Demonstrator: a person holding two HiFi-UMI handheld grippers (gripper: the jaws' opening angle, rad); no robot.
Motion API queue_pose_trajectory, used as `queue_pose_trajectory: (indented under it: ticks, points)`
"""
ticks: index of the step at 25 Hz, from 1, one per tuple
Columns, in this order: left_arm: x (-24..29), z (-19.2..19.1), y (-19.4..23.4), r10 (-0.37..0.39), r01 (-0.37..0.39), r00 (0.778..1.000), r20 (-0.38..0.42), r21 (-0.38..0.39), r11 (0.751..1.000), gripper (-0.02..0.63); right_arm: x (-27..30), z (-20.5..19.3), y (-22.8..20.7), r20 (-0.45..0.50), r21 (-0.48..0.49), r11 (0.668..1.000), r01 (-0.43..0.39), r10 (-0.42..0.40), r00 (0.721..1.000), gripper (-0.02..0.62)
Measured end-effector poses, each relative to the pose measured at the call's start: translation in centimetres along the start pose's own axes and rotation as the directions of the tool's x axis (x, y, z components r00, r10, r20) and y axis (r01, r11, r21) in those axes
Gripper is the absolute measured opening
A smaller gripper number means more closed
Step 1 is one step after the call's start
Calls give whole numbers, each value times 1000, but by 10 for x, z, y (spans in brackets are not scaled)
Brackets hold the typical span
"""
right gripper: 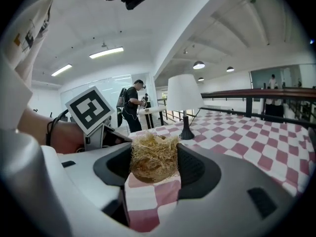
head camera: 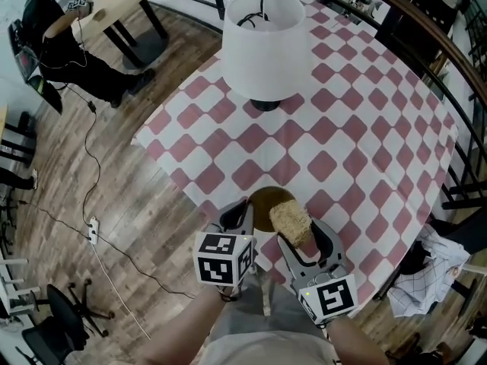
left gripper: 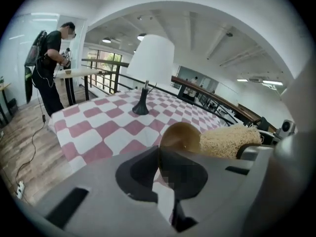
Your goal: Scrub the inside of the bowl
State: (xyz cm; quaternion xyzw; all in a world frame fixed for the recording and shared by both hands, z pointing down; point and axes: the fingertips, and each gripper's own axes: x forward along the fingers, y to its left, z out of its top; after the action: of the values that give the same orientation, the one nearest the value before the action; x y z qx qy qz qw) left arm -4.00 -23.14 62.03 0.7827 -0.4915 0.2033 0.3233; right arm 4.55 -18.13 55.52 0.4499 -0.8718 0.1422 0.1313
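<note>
Status: both tools were set, but the pictures gave no proof of scrubbing done. The left gripper (head camera: 242,214) had its jaws closed on the rim of the bowl (head camera: 262,204); in the left gripper view the thin rim edge ran down between the two pads of the left gripper (left gripper: 159,169), with the brown bowl (left gripper: 180,136) rising just past them. The right gripper (head camera: 304,242) was clamped on the loofah scrubber (head camera: 291,220), and the right gripper view showed the fibrous wad squeezed between the jaws of the right gripper (right gripper: 154,166), filling the gap. The bowl sat low centre in the head view, at the near edge of the checkered tablecloth (head camera: 365,128), and I couldn't tell whether it rested on the cloth or was lifted. The scrubber lay over the bowl's right side and overlapped the rim in that view; in the left gripper view the scrubber (left gripper: 229,141) sat just right of the bowl. No view settled whether it was touching the inner wall. There was no foam, water or residue visible, so the inside couldn't be graded for cleanliness. My read: grip and approach were done, and the scrub passes round the inner wall and base were mostly or all left to do. The lamp (head camera: 266,44) stood well apart at upper centre, out of the way. A person (head camera: 53,29) was at a separate table, upper left.
</note>
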Motion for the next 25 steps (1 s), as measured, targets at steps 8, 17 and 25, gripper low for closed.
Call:
queue_pose_trajectory:
  ticks: [8, 17, 25]
  points:
    - [-102, 117, -42, -43, 10, 948, 316, 105, 994, 21, -42, 113, 36, 167, -168, 985, 36, -8, 986, 249]
    - [-206, 182, -78, -58, -44, 858, 510, 185, 982, 21, -88, 215, 72, 408, -310, 926, 214, -73, 910, 249]
    - [-252, 196, -100, -95, -36, 809, 580, 210, 977, 21, -92, 256, 101, 496, -352, 902, 249, -46, 867, 249]
